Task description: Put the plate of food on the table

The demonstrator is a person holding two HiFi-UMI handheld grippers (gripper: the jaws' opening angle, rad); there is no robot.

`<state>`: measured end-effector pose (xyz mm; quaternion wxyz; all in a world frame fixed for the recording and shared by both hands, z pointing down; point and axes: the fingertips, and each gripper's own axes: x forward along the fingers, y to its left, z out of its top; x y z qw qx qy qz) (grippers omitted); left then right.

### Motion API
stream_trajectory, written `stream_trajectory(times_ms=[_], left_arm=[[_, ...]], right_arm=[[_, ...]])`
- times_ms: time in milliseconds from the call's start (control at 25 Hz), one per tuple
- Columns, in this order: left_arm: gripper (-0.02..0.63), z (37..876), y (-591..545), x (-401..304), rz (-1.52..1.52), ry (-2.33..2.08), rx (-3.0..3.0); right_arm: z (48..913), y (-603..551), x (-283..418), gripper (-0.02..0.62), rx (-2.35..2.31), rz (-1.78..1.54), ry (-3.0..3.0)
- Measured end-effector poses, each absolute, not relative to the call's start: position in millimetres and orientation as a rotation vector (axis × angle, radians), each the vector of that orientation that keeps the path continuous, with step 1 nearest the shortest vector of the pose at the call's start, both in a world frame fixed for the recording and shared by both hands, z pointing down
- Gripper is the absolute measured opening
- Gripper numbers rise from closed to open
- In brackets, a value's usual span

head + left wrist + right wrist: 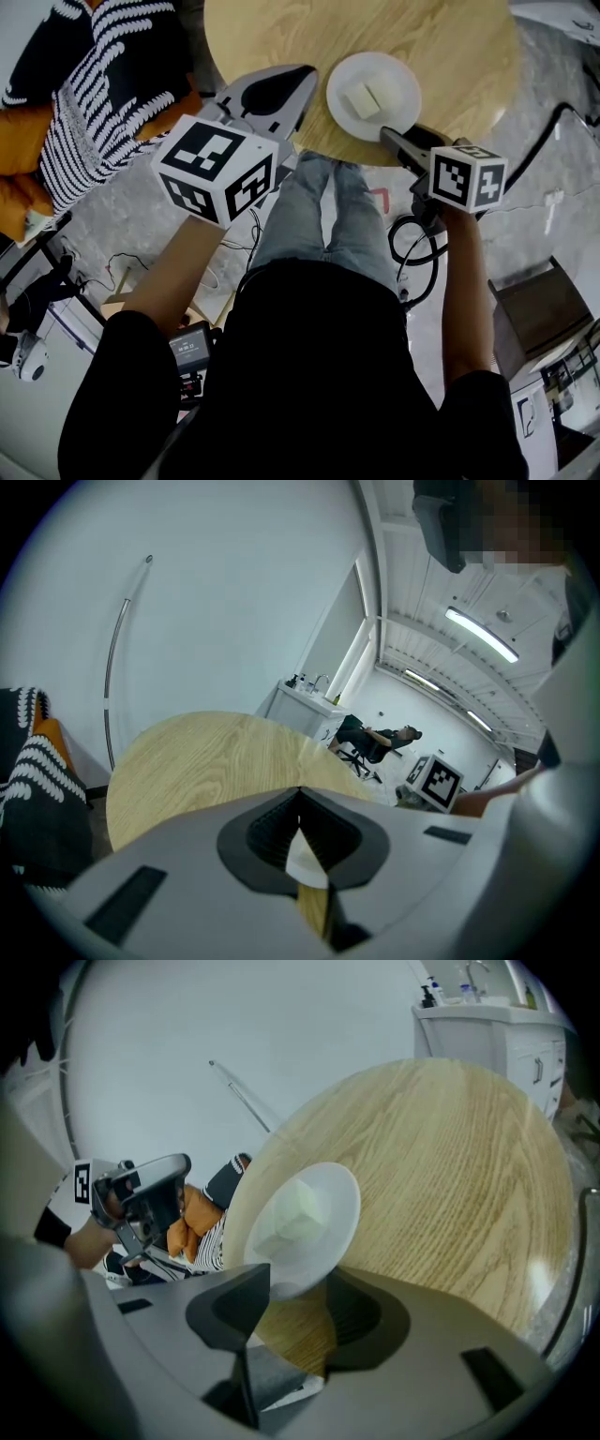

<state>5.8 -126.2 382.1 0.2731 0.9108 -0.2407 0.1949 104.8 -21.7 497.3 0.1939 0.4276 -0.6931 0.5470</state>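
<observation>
Right gripper: jaws released and spread wide, pads pressing on nothing. The white plate is down, flat on the round wooden table. Its near rim pokes into the gap betw. the two jaw tips (whether one jaw brushes that rim, we can't tell). A pale block of food sits on the plate, straight ahead of the jaws. Just below the tips we see the table's near edge, so the plate lies close to that edge.

Over to the left gripper: jaws clenched together w/ only a sliver of a gap, nothing in it. Ahead of those jaws there's tabletop. From the head view, its tips hang over the table's edge, just beside the plate and apart from it, w/ the right gripper's tips at the plate's near rim.
</observation>
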Motion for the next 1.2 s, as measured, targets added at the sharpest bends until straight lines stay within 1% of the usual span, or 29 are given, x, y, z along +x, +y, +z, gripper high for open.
stream_trajectory(times_ms=[320, 520, 600, 680, 800, 920, 1200], left_arm=[[0.008, 368.3, -126.5, 21.1, 0.512, -0.673, 2.461], [0.008, 359.1, -128.8, 18.4, 0.503, -0.693, 2.472], [0.008, 354.1, -127.9, 16.7, 0.497, -0.698, 2.478], [0.008, 350.4, -127.4, 14.8, 0.491, -0.703, 2.482], [0.008, 347.4, -125.6, 14.4, 0.485, -0.710, 2.485], [0.008, 347.1, -124.6, 12.9, 0.483, -0.714, 2.485], [0.008, 345.6, -122.1, 12.6, 0.481, -0.724, 2.486]], right_arm=[[501.2, -17.9, 118.4, 0.186, 1.113, 1.428, -1.914], [502.2, -15.9, 110.1, 0.193, 1.006, 1.351, -1.899], [501.4, -15.2, 107.0, 0.198, 0.999, 1.388, -1.899], [499.8, -16.4, 104.7, 0.202, 1.021, 1.497, -1.913], [496.9, -17.6, 105.3, 0.236, 1.042, 1.622, -1.937], [497.8, -15.1, 107.0, 0.249, 1.026, 1.642, -1.945], [504.6, -10.5, 108.4, 0.249, 0.996, 1.634, -1.927]])
